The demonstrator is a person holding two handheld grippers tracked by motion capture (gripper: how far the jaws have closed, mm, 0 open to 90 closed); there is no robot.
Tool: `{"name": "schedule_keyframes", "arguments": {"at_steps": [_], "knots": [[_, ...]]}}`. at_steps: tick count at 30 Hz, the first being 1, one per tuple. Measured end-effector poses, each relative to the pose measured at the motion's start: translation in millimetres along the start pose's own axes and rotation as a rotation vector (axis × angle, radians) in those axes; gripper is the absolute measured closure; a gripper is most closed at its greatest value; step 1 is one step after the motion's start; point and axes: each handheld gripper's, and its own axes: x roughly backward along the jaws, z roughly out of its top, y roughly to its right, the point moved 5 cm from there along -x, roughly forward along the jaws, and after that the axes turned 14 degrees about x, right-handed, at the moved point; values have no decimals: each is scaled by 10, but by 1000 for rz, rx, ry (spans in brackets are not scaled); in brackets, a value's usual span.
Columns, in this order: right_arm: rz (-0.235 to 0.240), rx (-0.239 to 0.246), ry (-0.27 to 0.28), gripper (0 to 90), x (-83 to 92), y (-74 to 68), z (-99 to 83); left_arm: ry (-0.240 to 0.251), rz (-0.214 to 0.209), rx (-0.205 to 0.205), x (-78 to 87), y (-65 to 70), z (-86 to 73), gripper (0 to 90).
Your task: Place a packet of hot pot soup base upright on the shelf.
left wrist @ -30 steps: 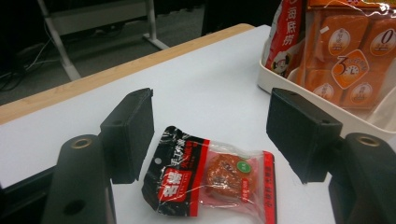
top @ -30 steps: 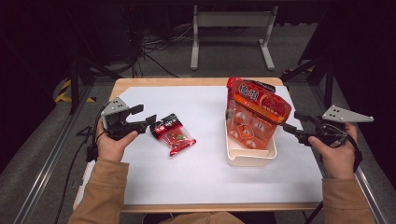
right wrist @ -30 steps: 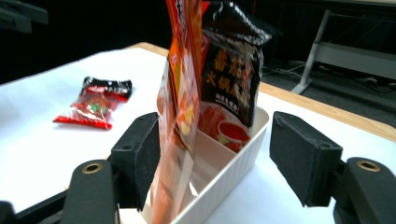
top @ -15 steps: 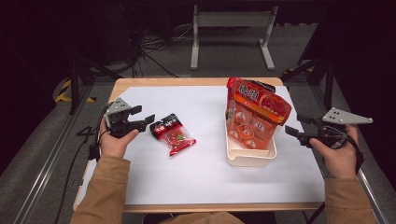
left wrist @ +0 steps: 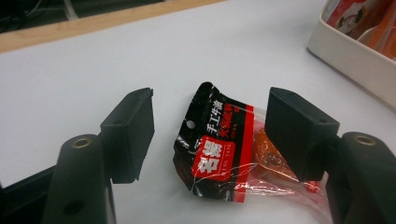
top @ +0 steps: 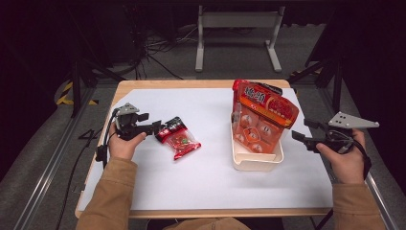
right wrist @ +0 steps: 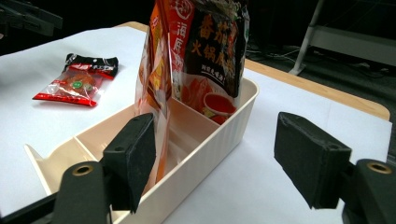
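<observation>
At the left of the table (top: 210,187), which is covered by a white sheet, the left gripper (top: 154,127) lies low over the surface with its jaws spread wide; in the left gripper view the pads stand on either side of the black top edge of a small red and black snack packet (left wrist: 219,149) without pressing on it. The jaws have just been closing a little, with the packet between them but not pinched. The packet (top: 179,138) lies flat on the sheet, just beside the gripper's tips and well apart from the tray. Further right stands a cream plastic tray (top: 256,162) with inner dividers, and in it large orange and red food pouches (top: 261,117) stand upright, leaning on each other. At the right edge of the table the right gripper (top: 302,133) is held level with its jaws spread and nothing between them, near the tray's right wall but apart from it.
</observation>
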Motion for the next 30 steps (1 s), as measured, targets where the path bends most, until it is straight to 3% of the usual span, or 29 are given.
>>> {"name": "schedule_keyframes", "arguments": {"at_steps": [21,30], "knots": [[4,-9,-28,299,-29,-7,-88,-146,7,126,-310,-230,-206,473],[7,-11,-31,299,-32,-12,-92,-186,-6,149,-385,-257,-268,509]]}}
